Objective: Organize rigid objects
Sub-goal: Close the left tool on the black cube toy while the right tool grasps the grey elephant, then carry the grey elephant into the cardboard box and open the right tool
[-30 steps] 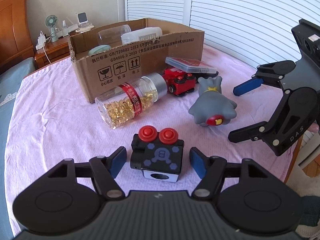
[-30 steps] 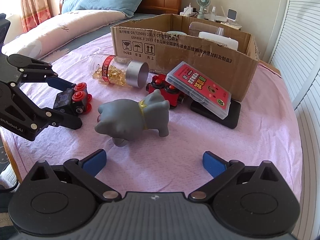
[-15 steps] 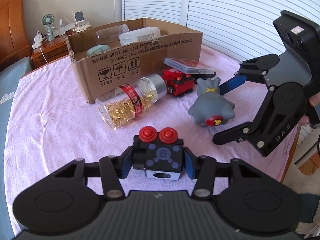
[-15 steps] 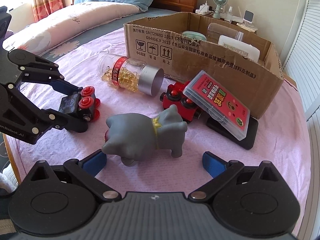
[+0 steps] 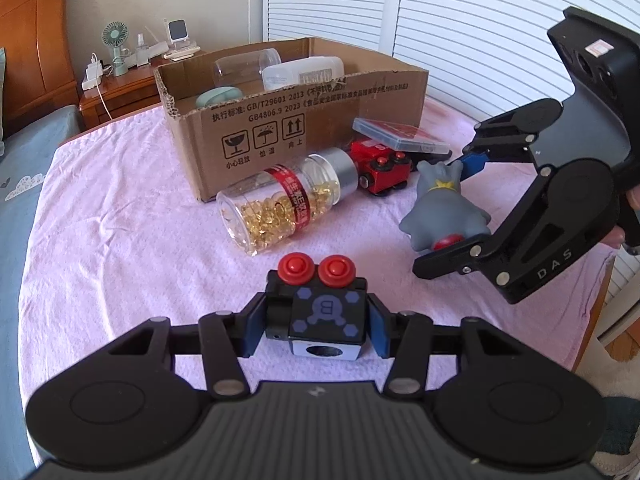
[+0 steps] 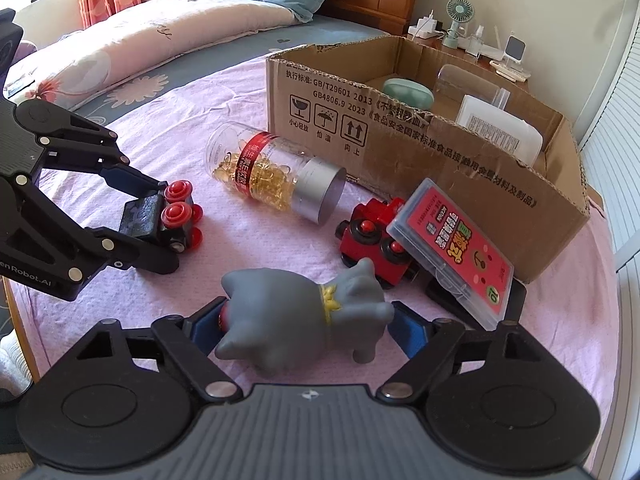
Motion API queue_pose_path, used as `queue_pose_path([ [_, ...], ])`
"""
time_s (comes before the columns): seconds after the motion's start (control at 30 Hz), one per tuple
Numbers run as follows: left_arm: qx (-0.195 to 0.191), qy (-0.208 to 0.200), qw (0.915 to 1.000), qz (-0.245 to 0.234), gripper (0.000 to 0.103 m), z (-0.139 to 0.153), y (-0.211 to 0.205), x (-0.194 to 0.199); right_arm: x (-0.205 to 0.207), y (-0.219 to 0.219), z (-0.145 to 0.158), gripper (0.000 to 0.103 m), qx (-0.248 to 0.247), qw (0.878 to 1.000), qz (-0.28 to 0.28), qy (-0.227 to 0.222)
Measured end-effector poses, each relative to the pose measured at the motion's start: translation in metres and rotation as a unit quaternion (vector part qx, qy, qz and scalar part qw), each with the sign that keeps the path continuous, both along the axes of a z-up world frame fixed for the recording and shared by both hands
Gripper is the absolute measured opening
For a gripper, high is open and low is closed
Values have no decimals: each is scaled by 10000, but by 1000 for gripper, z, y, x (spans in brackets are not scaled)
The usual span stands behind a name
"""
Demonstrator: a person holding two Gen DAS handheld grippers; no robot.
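A black toy car [image 5: 324,312] with red wheels sits on the pink sheet, and my left gripper [image 5: 316,328] is shut on its sides. The right wrist view shows the same grip, my left gripper [image 6: 160,224] on the toy car [image 6: 156,216] at the left. A grey rubber toy animal [image 6: 304,320] lies sideways between my right gripper's [image 6: 306,326] closing jaws. The blue pads touch its red-nosed head and its rear. In the left wrist view the right gripper [image 5: 452,216] straddles the grey toy [image 5: 444,212] at the right.
An open cardboard box [image 5: 320,112] holding containers stands at the back. In front of it lie a capsule bottle [image 5: 280,204], a red toy train [image 5: 380,172] and a clear card case [image 6: 452,256] leaning on a black slab [image 6: 444,296]. Pillows and a nightstand lie beyond.
My left gripper closed onto the black toy car and stayed put. My right gripper moved forward around the grey toy, and its jaws narrowed from wide open onto it.
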State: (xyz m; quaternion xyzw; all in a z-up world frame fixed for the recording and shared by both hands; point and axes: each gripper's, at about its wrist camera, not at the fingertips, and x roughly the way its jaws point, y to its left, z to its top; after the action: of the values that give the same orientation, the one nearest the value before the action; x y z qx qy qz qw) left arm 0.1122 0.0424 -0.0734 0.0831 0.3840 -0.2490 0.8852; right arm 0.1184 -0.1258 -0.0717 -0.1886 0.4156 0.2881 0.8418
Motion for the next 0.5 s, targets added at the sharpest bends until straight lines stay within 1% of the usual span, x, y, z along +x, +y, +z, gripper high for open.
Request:
queue_pose_path([
  [0.13, 33, -16, 10000, -10, 51, 0, -2, 1, -2, 3, 1, 80, -31, 10000, 57, -22],
  [0.5, -9, 69, 10000, 54, 50, 5, 2, 3, -5, -1, 5, 79, -26, 10000, -83, 23],
])
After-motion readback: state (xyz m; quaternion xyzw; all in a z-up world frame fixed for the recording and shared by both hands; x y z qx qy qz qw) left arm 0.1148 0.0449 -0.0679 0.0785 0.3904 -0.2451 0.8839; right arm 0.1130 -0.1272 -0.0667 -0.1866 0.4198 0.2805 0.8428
